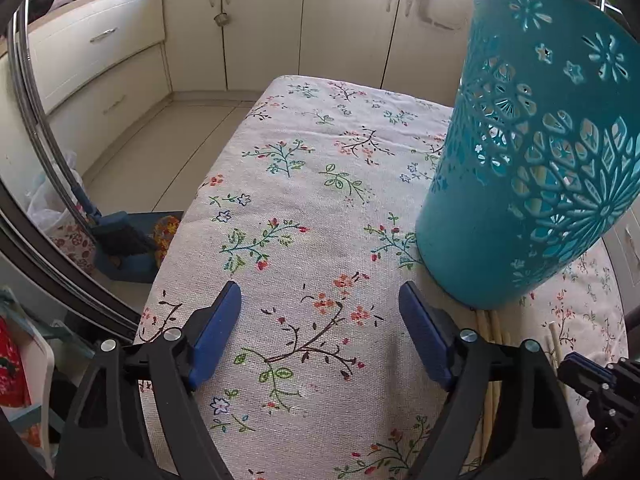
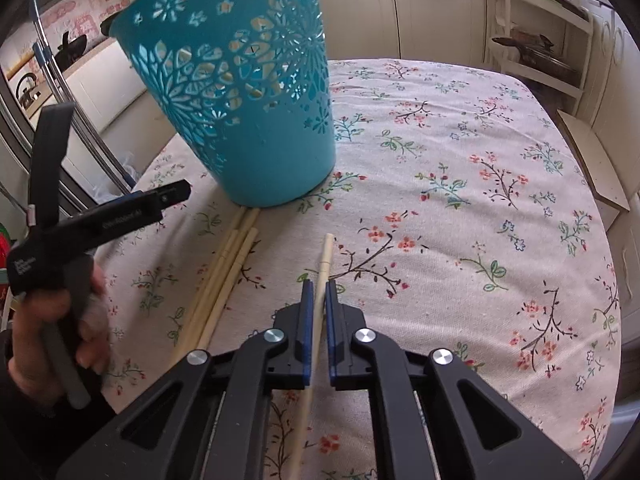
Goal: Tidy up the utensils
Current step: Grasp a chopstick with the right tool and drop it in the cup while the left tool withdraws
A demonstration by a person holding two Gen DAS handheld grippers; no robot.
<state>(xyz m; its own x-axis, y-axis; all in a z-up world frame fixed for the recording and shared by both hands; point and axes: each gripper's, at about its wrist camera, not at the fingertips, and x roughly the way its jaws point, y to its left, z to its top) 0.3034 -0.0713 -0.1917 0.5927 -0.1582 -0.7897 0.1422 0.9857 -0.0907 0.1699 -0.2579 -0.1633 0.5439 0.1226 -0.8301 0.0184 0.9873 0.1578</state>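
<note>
A teal perforated plastic holder [image 2: 248, 92] stands upright on the floral tablecloth; it also shows in the left wrist view [image 1: 532, 152] at the right. Several pale wooden chopsticks [image 2: 224, 280] lie side by side on the cloth just in front of the holder's base. My right gripper [image 2: 319, 286] is shut on a single chopstick [image 2: 325, 256] that points toward the holder. My left gripper [image 1: 320, 304] is open and empty over the cloth, left of the holder; it shows in the right wrist view [image 2: 168, 196], held by a hand.
The table [image 2: 480, 200] is covered with a floral cloth. Cream kitchen cabinets [image 1: 260, 24] run along the far wall. A blue dustpan and brush [image 1: 124, 244] stand on the floor left of the table. A white shelf unit [image 2: 540, 52] stands at the right.
</note>
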